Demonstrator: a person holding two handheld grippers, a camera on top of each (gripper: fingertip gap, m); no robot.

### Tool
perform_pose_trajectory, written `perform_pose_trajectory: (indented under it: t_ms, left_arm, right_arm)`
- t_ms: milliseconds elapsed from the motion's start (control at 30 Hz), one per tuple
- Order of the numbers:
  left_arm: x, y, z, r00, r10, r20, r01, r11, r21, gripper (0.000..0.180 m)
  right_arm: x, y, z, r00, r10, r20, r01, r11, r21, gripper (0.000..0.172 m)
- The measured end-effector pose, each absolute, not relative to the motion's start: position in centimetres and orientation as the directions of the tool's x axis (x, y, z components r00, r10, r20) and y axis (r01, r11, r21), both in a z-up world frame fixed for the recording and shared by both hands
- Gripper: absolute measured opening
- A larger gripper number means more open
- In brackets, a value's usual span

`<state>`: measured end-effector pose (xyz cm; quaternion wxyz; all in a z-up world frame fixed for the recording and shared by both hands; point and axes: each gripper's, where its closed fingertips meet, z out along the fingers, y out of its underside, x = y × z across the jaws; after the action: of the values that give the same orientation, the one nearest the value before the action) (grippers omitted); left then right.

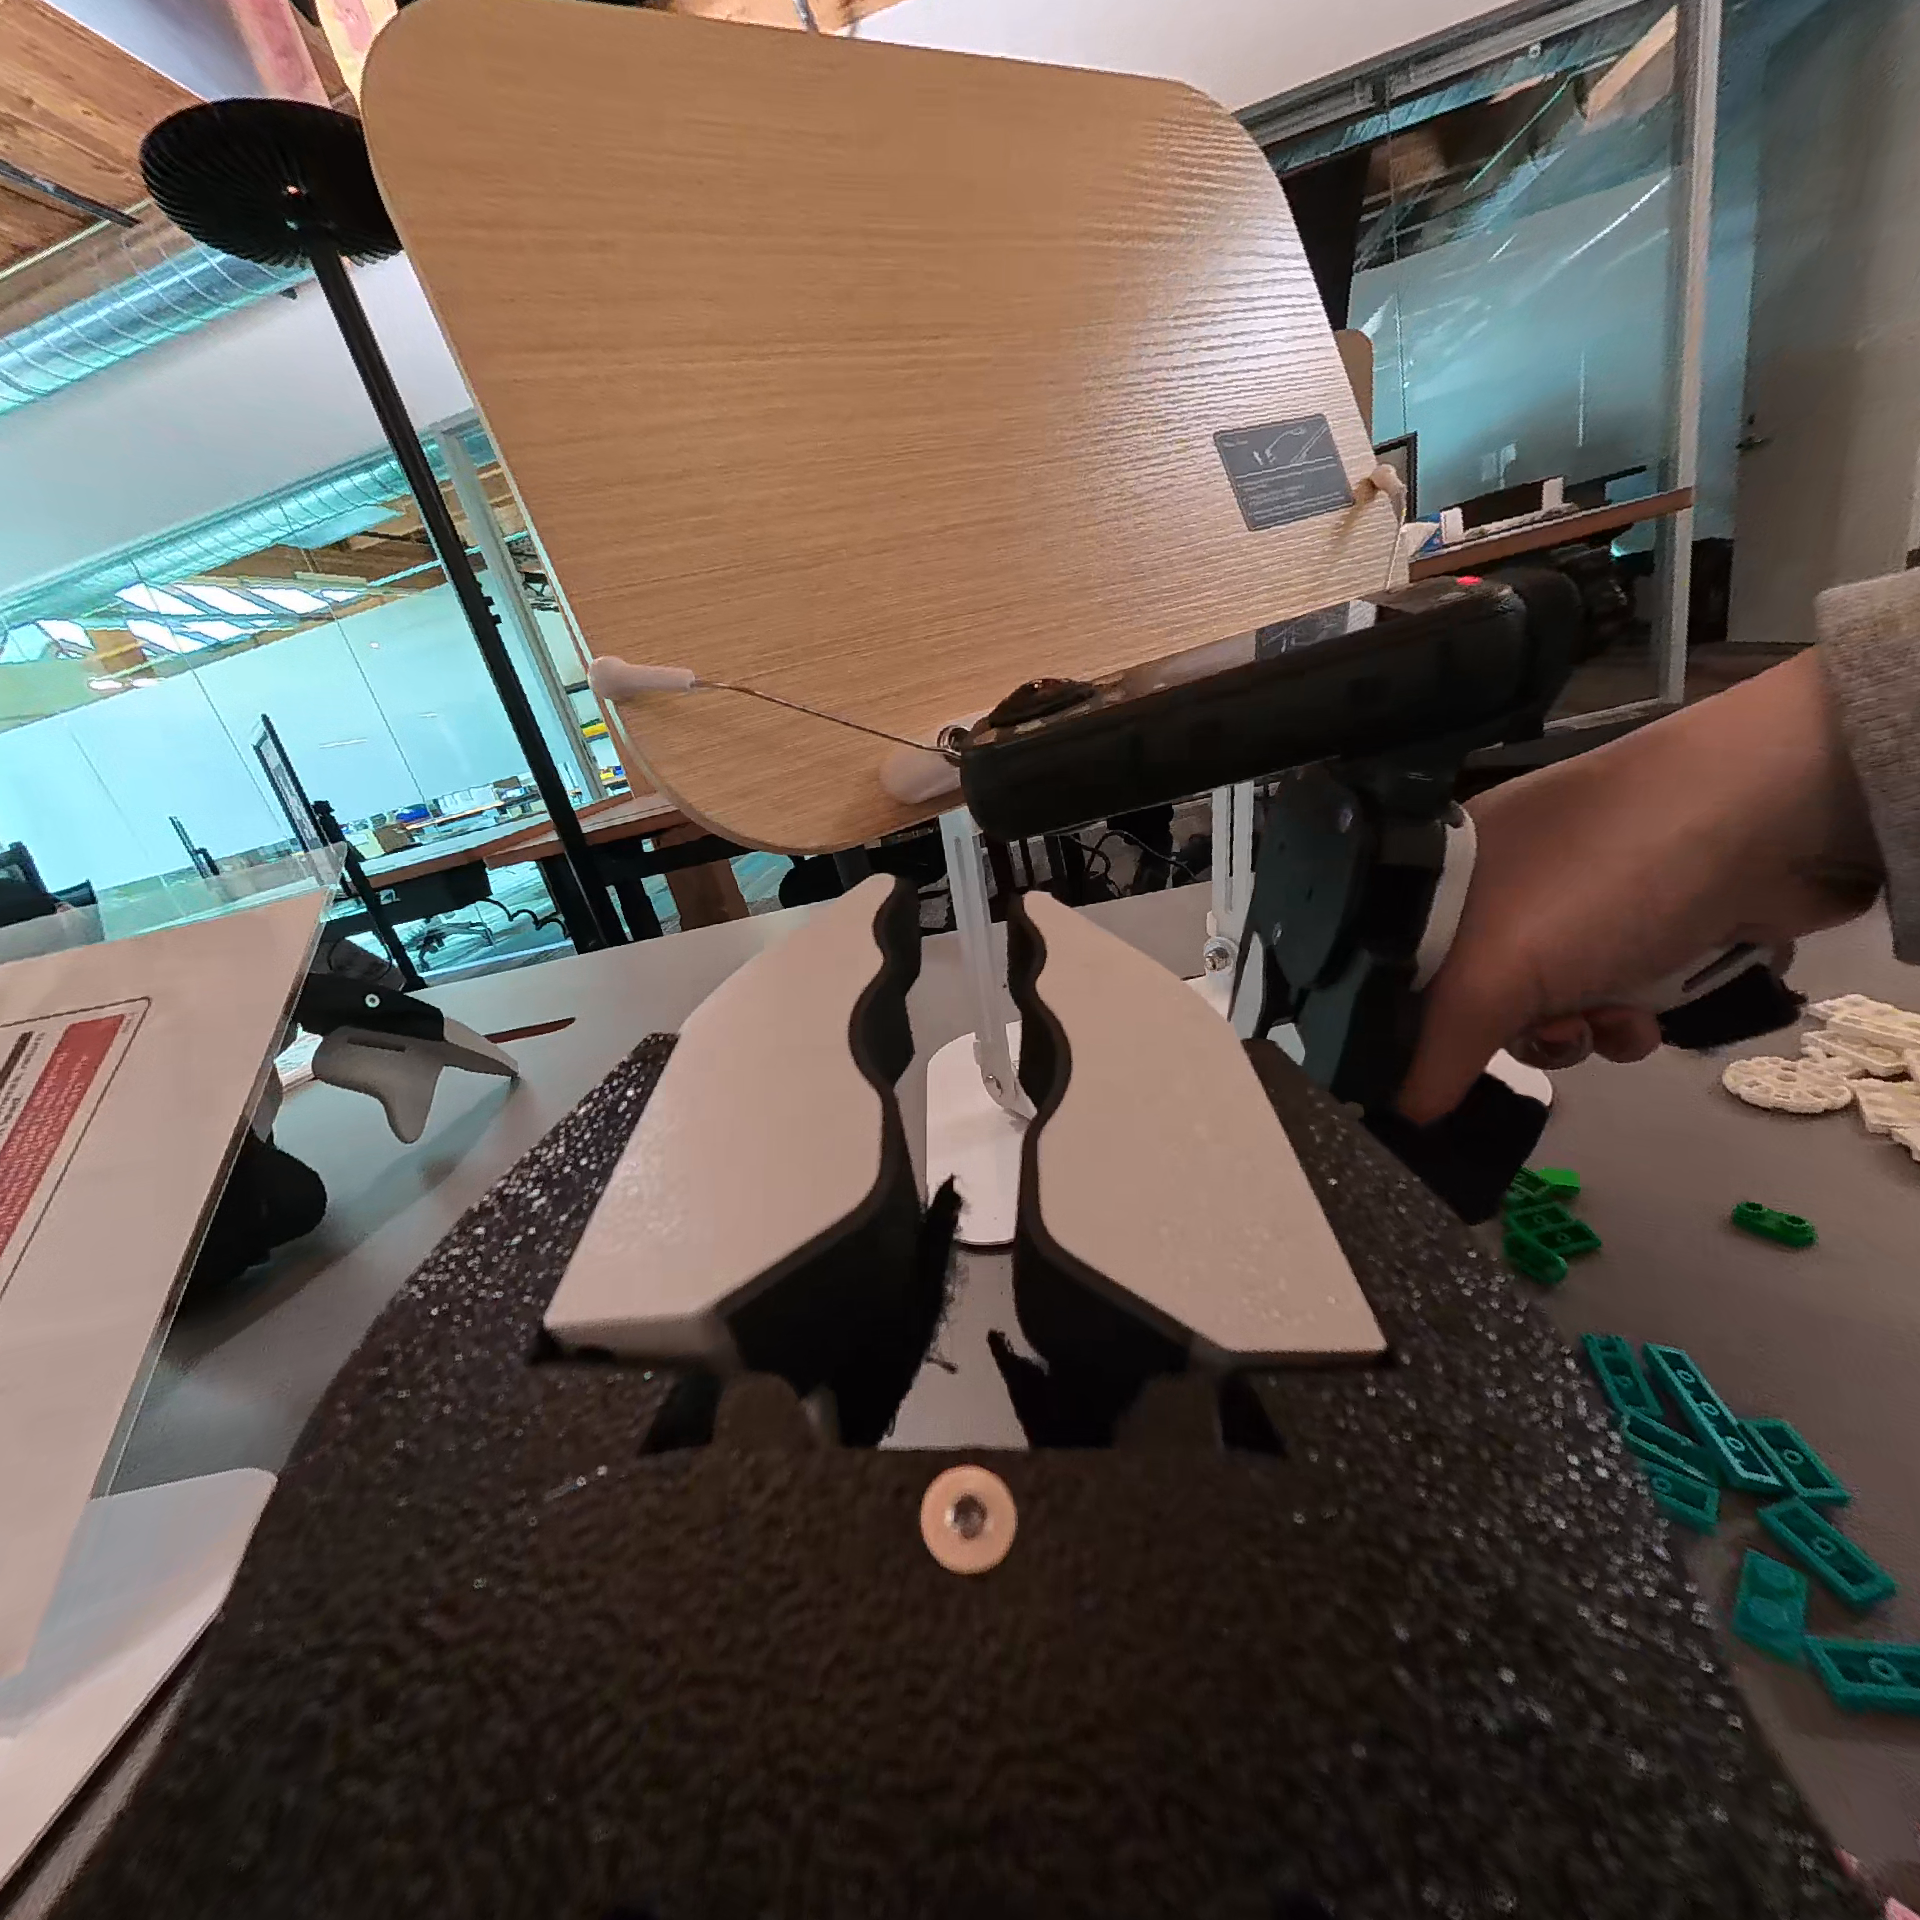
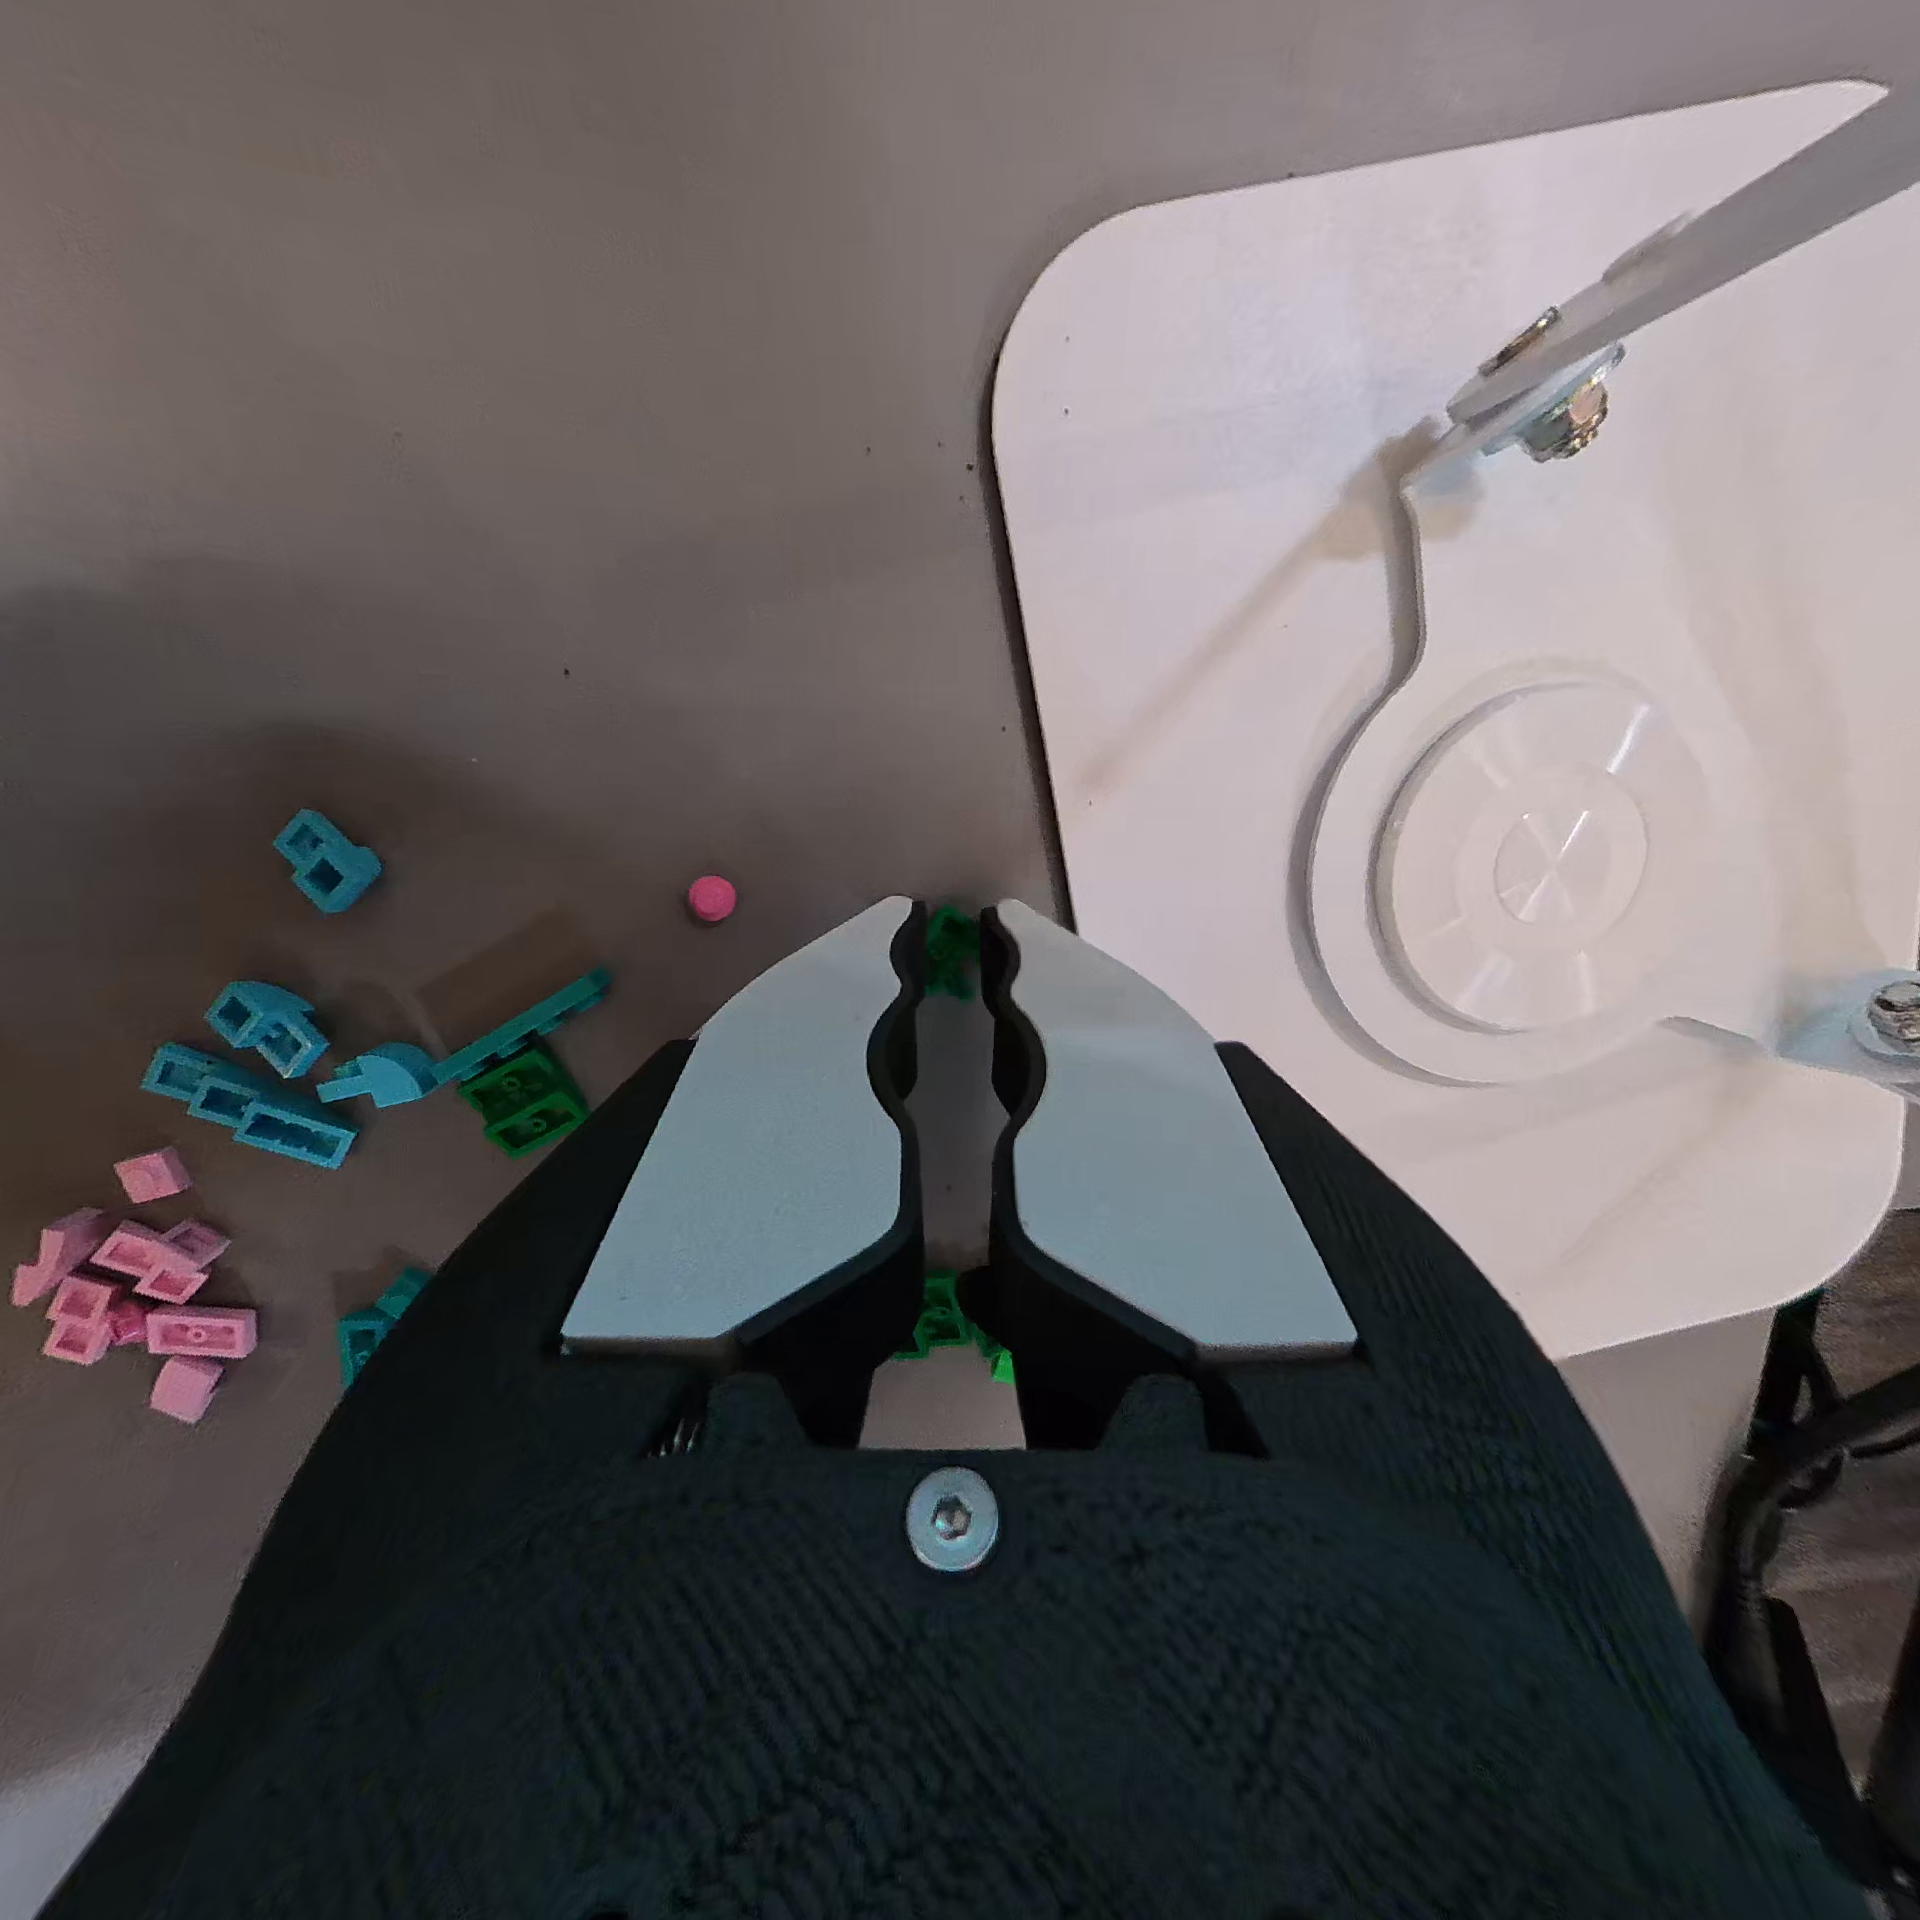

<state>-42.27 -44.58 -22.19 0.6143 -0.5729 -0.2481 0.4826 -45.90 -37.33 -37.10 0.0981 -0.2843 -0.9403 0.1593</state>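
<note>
**A:** Whereabouts of the green brick (image 2: 948, 951)?

**B:** Right at the tips of the right gripper (image 2: 951, 920), low over the grey table (image 2: 520, 312), just left of the white base (image 2: 1195, 520). Looks nipped between the two black pads, jaws nearly closed with only that sliver of green in the slot. Bit blurry there though, so hard to swear to full contact on both sides.

**A:** And the left gripper (image 1: 961, 914)?

**B:** Parted a little, holding nothing. Only the white strut (image 1: 977, 935) showing through the slot, well behind the tips, under the tilted wooden board (image 1: 831, 416). Also visible from that side: a hand (image 1: 1662, 914) wrapped round the other tool, far right.

**A:** Any guess at the feel of the brick?

**B:** Tiny, so surely very light. Hard stiff plastic by the look, no give, probably slick on the flat faces. Not fragile, but easy to squirt out sideways or twist if caught on a corner. Best taken across two flat opposite sides, square to the pads, near the tips.

**A:** Neighbours?

**B:** More green bricks (image 2: 520, 1101) near left, teal bits (image 2: 249, 1101) further left, pink bits (image 2: 135, 1299) at the far left edge, and a lone pink stud (image 2: 712, 899) just left of the tips.
</note>
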Motion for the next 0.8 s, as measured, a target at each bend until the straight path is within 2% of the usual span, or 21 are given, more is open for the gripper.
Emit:
perform_pose_trajectory:
  t_ms: [200, 433, 467, 533, 633, 733, 800]
  left_arm:
    - [-42.2, -44.4, -22.2, 0.422, 0.874, -0.242, -0.306, -0.114, -0.945, 0.013]
    - [-41.9, -43.8, -22.2, 0.437, 0.862, -0.258, -0.316, -0.122, -0.941, 0.011]
    - [-41.9, -43.8, -22.2, 0.438, 0.861, -0.257, -0.316, -0.120, -0.941, 0.011]
    - [-41.8, -43.8, -22.2, 0.440, 0.861, -0.255, -0.315, -0.118, -0.942, 0.011]
    - [-41.9, -43.7, -22.3, 0.448, 0.860, -0.246, -0.308, -0.110, -0.945, 0.011]
    - [-41.9, -43.7, -22.3, 0.452, 0.858, -0.244, -0.305, -0.108, -0.946, 0.011]
    - [-41.9, -43.7, -22.3, 0.451, 0.858, -0.245, -0.306, -0.109, -0.946, 0.011]
  right_arm:
    - [-45.5, -35.7, -37.1, -0.821, 0.558, 0.117, 0.505, 0.807, -0.308, 0.007]
    - [-43.1, -31.9, -37.2, -0.828, 0.559, 0.045, 0.543, 0.819, -0.185, 0.007]
    - [-42.8, -31.9, -37.0, -0.833, 0.552, 0.024, 0.539, 0.821, -0.188, 0.007]
    - [-41.8, -33.6, -36.1, -0.860, 0.508, -0.056, 0.503, 0.822, -0.266, 0.013]
    - [-39.8, -36.9, -34.9, -0.929, 0.345, -0.131, 0.368, 0.845, -0.388, 0.023]
    - [-38.7, -37.9, -35.5, -0.980, 0.192, -0.051, 0.197, 0.906, -0.376, 0.024]
    - [-38.0, -38.3, -36.2, -0.986, 0.154, -0.065, 0.167, 0.920, -0.355, 0.025]
